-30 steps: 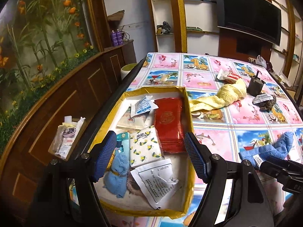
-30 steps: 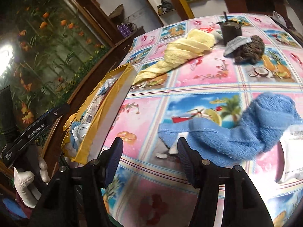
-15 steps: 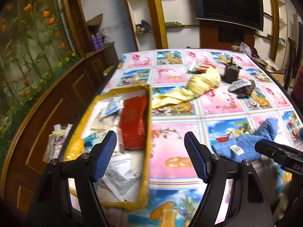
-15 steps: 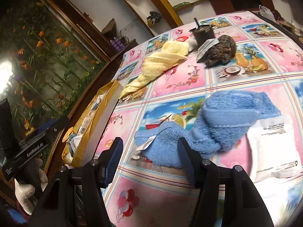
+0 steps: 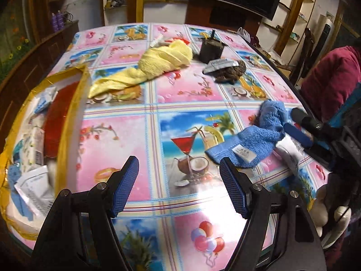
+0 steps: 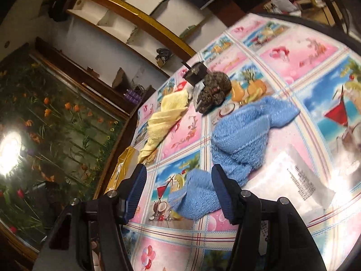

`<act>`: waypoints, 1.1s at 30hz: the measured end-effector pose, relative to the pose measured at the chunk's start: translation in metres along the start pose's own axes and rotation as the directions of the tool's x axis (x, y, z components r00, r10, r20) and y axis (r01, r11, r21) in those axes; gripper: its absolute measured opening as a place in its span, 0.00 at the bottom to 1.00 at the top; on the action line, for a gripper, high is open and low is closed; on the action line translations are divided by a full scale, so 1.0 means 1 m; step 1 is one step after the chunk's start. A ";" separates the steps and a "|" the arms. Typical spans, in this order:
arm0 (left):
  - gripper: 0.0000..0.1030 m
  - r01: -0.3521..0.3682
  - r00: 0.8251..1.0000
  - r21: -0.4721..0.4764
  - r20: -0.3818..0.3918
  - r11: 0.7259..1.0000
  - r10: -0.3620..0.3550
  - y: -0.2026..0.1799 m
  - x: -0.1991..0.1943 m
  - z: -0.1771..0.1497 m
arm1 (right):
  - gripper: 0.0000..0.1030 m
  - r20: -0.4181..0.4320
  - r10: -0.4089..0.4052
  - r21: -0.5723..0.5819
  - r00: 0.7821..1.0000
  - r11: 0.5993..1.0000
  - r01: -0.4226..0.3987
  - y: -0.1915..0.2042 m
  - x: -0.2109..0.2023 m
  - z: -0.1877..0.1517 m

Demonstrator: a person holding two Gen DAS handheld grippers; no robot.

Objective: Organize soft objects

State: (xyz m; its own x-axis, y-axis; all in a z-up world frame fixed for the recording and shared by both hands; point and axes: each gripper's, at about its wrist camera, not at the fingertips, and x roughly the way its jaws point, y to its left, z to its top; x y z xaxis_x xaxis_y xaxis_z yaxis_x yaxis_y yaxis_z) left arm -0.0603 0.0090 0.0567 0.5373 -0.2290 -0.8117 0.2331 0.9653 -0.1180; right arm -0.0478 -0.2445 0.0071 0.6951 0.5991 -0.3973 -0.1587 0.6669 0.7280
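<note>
A blue towel [image 5: 255,137] lies crumpled on the patterned tablecloth at the right; in the right wrist view the blue towel [image 6: 239,140] sits just ahead of my open right gripper [image 6: 178,192], whose fingers straddle its near end. My left gripper [image 5: 178,183] is open and empty above the tablecloth, left of the towel. My right gripper [image 5: 300,124] also shows at the right edge of the left wrist view, beside the towel. A twisted yellow towel [image 5: 155,65] lies farther back. A gold-rimmed box [image 5: 70,122] at the left holds several packets and a red pouch [image 5: 56,115].
A white plastic packet [image 6: 300,178] lies right of the blue towel. A brown fuzzy thing [image 5: 230,72] with a silver packet [image 5: 218,64] on it and a dark container [image 5: 212,49] stand at the back. A person in red [image 5: 329,83] sits at the right edge.
My left gripper has swung right, from over the box to over the tablecloth. My right gripper has moved closer to the blue towel and tilted.
</note>
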 end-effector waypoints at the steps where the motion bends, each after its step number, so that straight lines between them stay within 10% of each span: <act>1: 0.73 0.005 1.000 0.000 -0.010 1.000 -0.005 -0.001 0.004 -0.001 | 0.58 0.015 -0.010 -0.035 1.000 0.999 0.010 0.005 -0.005 0.001; 5: 0.73 0.014 0.999 -0.006 -0.052 1.000 -0.014 -0.002 0.022 -0.006 | 0.67 0.101 -0.209 -0.105 0.973 0.970 0.219 0.009 -0.018 0.015; 10: 0.73 -0.001 0.997 -0.003 -0.082 1.000 0.001 0.000 0.036 -0.015 | 0.67 -0.062 -0.327 -0.076 0.943 0.944 0.322 -0.019 0.024 0.035; 20: 1.00 -0.059 0.995 0.083 -0.080 0.995 0.066 -0.009 0.042 -0.027 | 0.56 -0.311 -0.083 -0.224 0.947 0.975 0.012 0.048 0.086 0.003; 23: 1.00 -0.062 0.994 0.090 -0.080 0.994 0.070 -0.009 0.042 -0.028 | 0.57 -0.223 -0.049 -0.211 0.974 0.978 0.001 0.053 0.057 0.012; 27: 1.00 -0.060 0.994 0.102 -0.079 0.993 0.068 -0.010 0.041 -0.029 | 0.61 -0.077 -0.182 -0.201 0.980 0.966 0.163 0.030 0.006 0.027; 33: 1.00 -0.052 0.996 0.093 -0.068 0.994 0.059 -0.010 0.039 -0.031 | 0.62 -0.070 -0.401 -0.156 0.913 0.909 0.387 -0.012 -0.025 0.014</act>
State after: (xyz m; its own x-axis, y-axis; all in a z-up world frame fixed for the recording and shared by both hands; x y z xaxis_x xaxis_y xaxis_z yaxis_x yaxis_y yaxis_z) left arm -0.0670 -0.0060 0.0079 0.4936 -0.1627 -0.8543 0.2790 0.9600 -0.0217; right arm -0.0538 -0.2736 0.0162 0.6494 0.3109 -0.6940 0.0154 0.9071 0.4207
